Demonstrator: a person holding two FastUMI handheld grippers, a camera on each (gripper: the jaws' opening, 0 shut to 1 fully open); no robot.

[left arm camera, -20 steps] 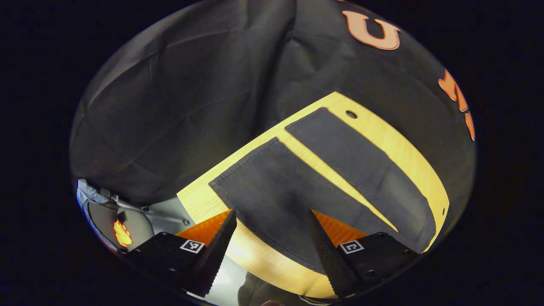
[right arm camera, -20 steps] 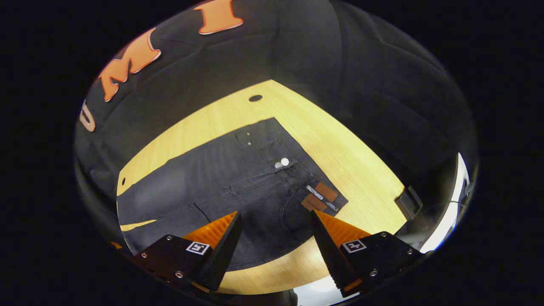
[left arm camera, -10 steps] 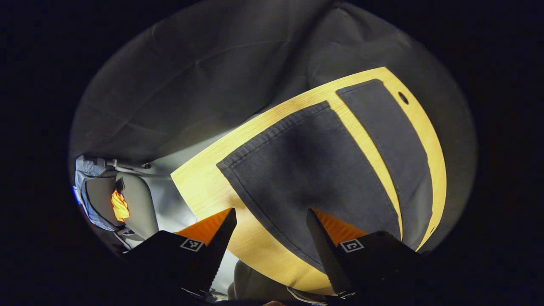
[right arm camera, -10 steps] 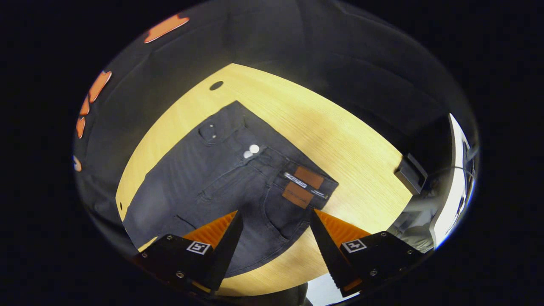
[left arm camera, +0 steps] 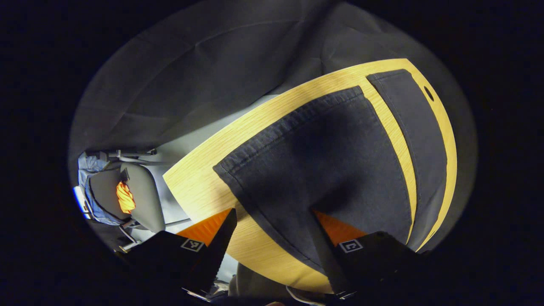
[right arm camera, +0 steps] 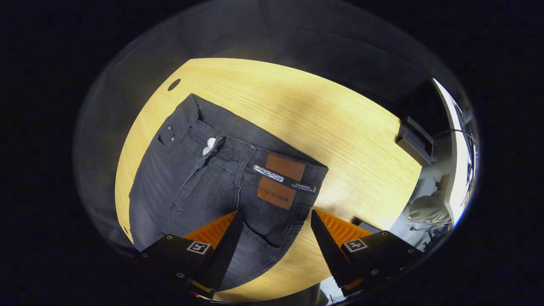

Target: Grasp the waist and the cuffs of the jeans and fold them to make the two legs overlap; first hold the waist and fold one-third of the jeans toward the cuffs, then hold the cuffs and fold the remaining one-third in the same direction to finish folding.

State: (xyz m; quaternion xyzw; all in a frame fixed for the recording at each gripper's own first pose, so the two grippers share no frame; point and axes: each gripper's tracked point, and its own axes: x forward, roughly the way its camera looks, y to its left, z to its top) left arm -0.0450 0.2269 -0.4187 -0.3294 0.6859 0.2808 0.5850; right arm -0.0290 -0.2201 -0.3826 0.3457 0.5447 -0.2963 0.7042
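Dark grey jeans lie flat on a light wooden table. In the left gripper view the near leg's cuff (left arm camera: 289, 131) spreads wide, and the far leg (left arm camera: 418, 140) runs beside it with a strip of table between. My left gripper (left arm camera: 272, 238) hangs open over the near leg's edge, touching nothing. In the right gripper view the waistband (right arm camera: 255, 157) with its white button (right arm camera: 209, 144) and brown leather patch (right arm camera: 280, 180) faces me. My right gripper (right arm camera: 276, 238) is open just above the near hip pocket, with nothing between its fingers.
The wooden table (right arm camera: 323, 119) has bare room beyond the waist and a small round hole (right arm camera: 173, 84) near its far edge. A dark box (right arm camera: 414, 140) sits at the table's right edge. A grey chair (left arm camera: 136, 199) stands on the floor left of the cuffs.
Both grippers have come lower and closer to the jeans. The left has swung toward the near cuff, the right toward the waistband's near corner. Both stayed open.
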